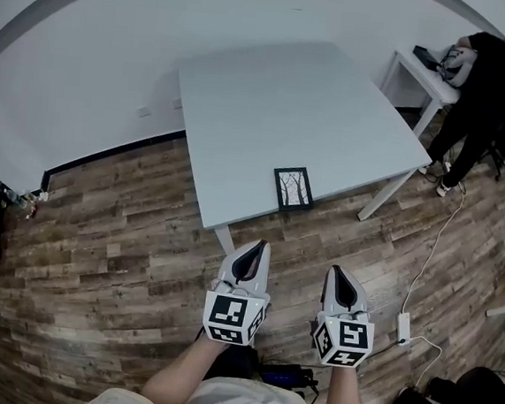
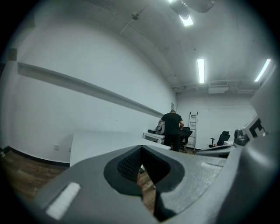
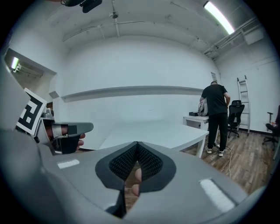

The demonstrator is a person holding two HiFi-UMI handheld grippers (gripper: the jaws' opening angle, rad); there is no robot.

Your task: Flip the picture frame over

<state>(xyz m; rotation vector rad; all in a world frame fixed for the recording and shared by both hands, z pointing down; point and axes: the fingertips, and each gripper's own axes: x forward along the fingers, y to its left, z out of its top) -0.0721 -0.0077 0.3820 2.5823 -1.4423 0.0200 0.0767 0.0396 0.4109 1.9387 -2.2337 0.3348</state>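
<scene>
- Walls [image 1: 90,39]: white, plain, filling the upper left of the head view. A black baseboard [image 1: 115,151] runs along the foot, with wall sockets [image 1: 144,112] just above it.
- Ledge [image 2: 87,89]: a grey horizontal band across the wall.
- Floor [image 1: 115,246]: wood planks in mixed brown tones.
- Large table [image 1: 280,102]: white top, white legs, centre.
- Smaller white table [image 1: 422,73]: upper right. A person in black [image 1: 487,77] bends over it, and a grey bag [image 1: 458,65] sits on top.
- Ladder [image 2: 192,127]: against the far wall.
- Office chair [image 2: 223,138]: black, to the right of the ladder.
- Ceiling strip lights [image 2: 201,70]: lit.
- White power adapter [image 1: 403,325]: on the floor with its cable, lower right.
</scene>
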